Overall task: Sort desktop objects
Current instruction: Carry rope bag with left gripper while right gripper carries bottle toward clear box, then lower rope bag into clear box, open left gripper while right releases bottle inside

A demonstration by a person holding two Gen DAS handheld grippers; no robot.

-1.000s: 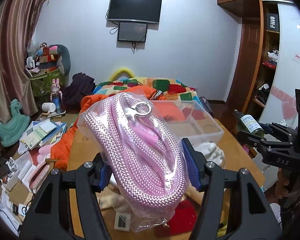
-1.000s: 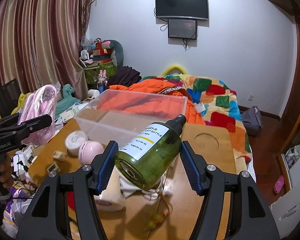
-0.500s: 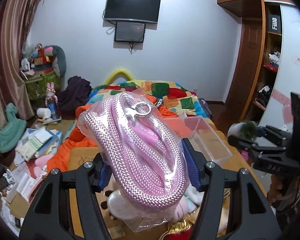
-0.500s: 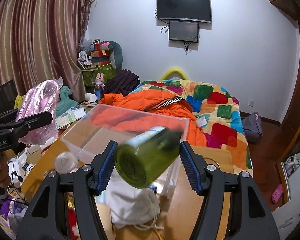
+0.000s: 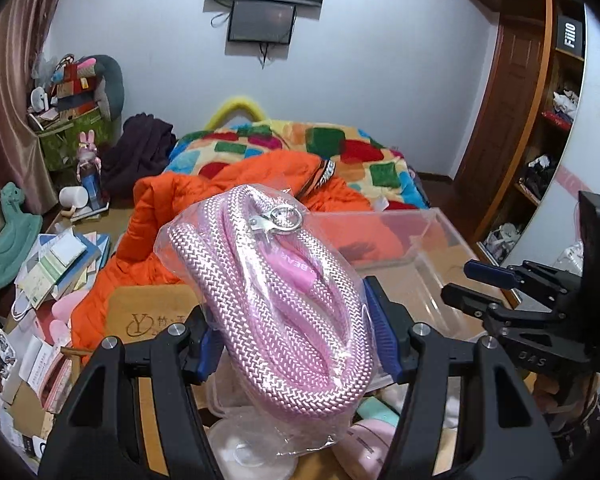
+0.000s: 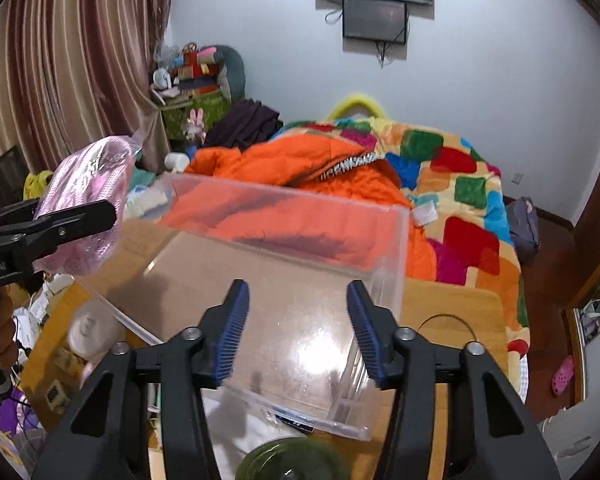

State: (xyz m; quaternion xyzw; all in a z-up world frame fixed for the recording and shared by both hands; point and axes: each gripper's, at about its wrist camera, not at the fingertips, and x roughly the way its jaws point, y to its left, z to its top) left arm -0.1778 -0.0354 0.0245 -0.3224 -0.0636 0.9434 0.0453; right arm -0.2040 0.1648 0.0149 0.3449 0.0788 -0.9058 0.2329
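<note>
A cluttered bedroom: a clear plastic bin [image 6: 284, 280] on a wooden desk [image 6: 452, 304] beside a patchwork bed [image 6: 460, 184]. Left tongs [image 5: 296, 332] clamp a bagged pink rope [image 5: 268, 296]; right tongs [image 6: 296, 324], closing, hold nothing above the bin.

Pink braided rope [image 5: 284, 312], green bottle [image 6: 292, 460]

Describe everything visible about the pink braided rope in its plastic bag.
The pink braided rope in its clear plastic bag is coiled into long loops, with a silver metal clasp and ring near its upper end and a pink label partly reading "BEA". The crinkled bag's loose end hangs below. It is held tilted, off the table, clamped between the blue-padded fingers of the left gripper. In the right wrist view it shows at the left.
</note>
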